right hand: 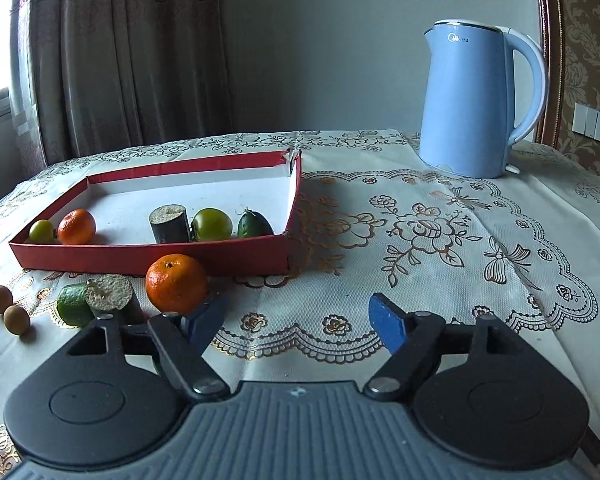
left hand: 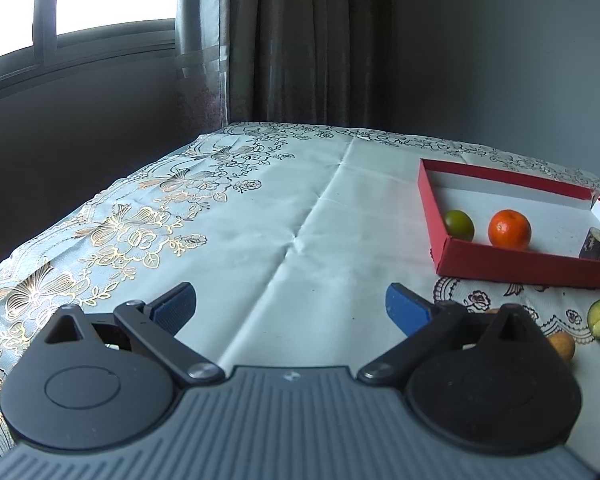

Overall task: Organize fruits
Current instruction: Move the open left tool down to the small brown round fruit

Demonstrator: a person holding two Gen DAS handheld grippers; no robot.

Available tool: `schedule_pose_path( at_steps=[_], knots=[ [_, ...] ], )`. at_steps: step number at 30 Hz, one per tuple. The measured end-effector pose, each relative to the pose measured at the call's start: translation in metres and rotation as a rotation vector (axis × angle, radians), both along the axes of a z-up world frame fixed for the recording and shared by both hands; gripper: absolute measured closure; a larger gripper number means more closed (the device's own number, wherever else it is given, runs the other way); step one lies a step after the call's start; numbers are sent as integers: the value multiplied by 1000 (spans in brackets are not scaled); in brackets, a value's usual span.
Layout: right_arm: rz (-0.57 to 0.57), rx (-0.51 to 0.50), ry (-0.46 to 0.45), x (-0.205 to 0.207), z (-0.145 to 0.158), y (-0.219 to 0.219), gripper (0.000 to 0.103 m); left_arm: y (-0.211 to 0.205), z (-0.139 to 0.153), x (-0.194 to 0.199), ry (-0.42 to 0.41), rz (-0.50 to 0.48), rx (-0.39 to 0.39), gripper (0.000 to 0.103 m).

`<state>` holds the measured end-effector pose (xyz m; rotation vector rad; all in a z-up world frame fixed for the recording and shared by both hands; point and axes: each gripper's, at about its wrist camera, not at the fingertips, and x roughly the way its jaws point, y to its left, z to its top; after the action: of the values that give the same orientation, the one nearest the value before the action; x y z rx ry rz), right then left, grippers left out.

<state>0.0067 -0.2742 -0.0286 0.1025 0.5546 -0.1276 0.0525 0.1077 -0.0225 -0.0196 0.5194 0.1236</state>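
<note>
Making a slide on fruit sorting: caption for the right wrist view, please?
Open right gripper beside a loose orange; red tray partly filled; blue kettle behind.

Tray (right hand: 156,258) on table, kettle (right hand: 470,100) behind right, tangerine (right hand: 176,283) before tray

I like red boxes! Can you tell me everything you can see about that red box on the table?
The red box is a wide, shallow tray that looks like cardboard, red outside and white inside, with no lid. One far corner is torn open. It lies flat on the flowery tablecloth. Inside sit a small orange, two green fruits, a dark cut stalk piece and a small cucumber-like piece. Another orange sits just outside its front wall.
</note>
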Motion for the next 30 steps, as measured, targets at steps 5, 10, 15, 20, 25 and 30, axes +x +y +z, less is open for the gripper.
schedule_pose_path(
  at_steps=[5, 10, 15, 20, 25, 30],
  knots=[
    [-26, 55, -2, 0, -1, -9, 24, -3, 2, -5, -25, -33, 7, 2],
    [-42, 102, 0, 0, -3, -16, 24, -9, 6, -14, -51, -69, 12, 2],
    [-45, 134, -7, 0, -3, -20, 24, -26, 13, -32, -89, -164, 3, 3],
    [-41, 144, -9, 0, -4, -21, 24, -58, 16, -35, -73, -237, 37, 3],
    [-40, 156, -8, 1, -4, -23, 24, -84, 16, -35, -65, -299, 60, 3],
    [-40, 160, -6, 1, -5, -23, 24, -106, 11, -33, -53, -349, 97, 3]
  ],
)
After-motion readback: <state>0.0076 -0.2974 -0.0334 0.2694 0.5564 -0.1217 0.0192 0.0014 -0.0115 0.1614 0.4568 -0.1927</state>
